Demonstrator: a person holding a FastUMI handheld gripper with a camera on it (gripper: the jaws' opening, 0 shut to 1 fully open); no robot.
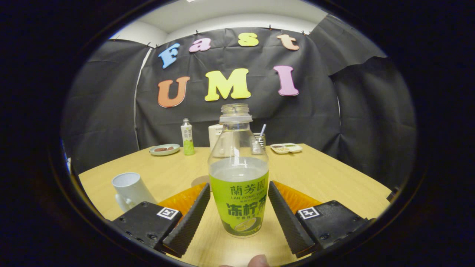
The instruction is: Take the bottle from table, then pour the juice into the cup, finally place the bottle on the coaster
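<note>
Standing upright on the wooden table (326, 174), the bottle (238, 185) has its long axis vertical and its uncapped neck pointing straight up toward the cloth wall behind. Its lower half wears a green label, and pale juice fills it to about the top of that label; the clear shoulder and neck above are empty. The bottle sits between the two fingers of the gripper (239, 202), roughly centred in the gap.

The fingers are spread apart, each angled outward from heel to tip so that they form a V around the bottle's lower body. The left finger's tip comes very close to the label's edge and the right one is just beside the other edge, but whether either one touches the bottle cannot be told; the base stands free on the table with bare wood on either side. The gripper is held low and level, looking forward across the tabletop at the height of the label. A fingertip (258, 260) of the person shows just behind the fingers.

To the left of the left finger stands a white cup (130, 190), tilted slightly in the fisheye, its handle low. A round coaster (199, 181) lies just behind the bottle on the left. Farther back sit a small plate (164, 149), a second bottle (187, 137), a white container (216, 138) and a tray (286, 148).
</note>
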